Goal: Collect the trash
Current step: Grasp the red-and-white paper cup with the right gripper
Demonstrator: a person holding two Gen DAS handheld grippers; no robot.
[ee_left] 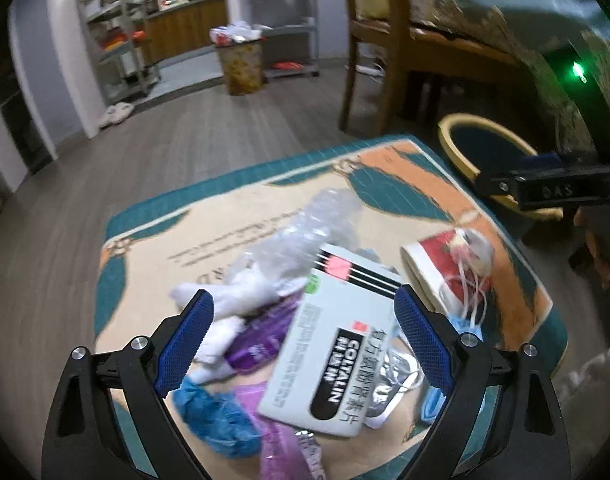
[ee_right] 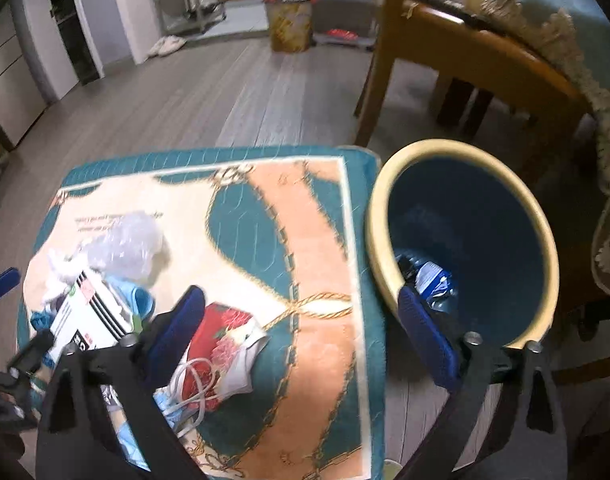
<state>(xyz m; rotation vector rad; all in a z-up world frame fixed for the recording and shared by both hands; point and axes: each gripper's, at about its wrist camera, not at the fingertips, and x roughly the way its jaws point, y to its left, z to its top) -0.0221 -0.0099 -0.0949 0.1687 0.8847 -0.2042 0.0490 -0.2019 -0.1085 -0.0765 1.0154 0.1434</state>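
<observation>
Nearest in the left wrist view, the left gripper (ee_left: 305, 312) hangs with its blue-padded fingers spread wide and nothing between them, poised above a heap of trash on a patterned mat (ee_left: 385, 176). Directly under it lies a white medicine box (ee_left: 329, 356) printed with black lettering, tilted across the pile, with a crumpled blue glove (ee_left: 215, 412) and a purple wrapper (ee_left: 261, 340) at its near left, and white crumpled tissue (ee_left: 241, 296) just beyond those. A blue face mask (ee_left: 471, 326) with white ear loops peeks out at the box's right edge, next to a red and white carton (ee_left: 437, 264) lying on its side. Behind the box sits a crushed clear plastic bag (ee_left: 305, 228). In the right wrist view, the right gripper (ee_right: 301, 300) is likewise wide open and empty, one finger over the red carton, the other over the rim of a waste bin (ee_right: 381, 216) standing on the floor just beside the mat's right edge. A blue wrapper (ee_right: 433, 280) lies at the bin's bottom. Farther off stand a wooden chair (ee_right: 445, 32), a full patterned bin (ee_right: 289, 24), metal shelving (ee_left: 117, 32) and a pair of slippers (ee_right: 167, 45).
</observation>
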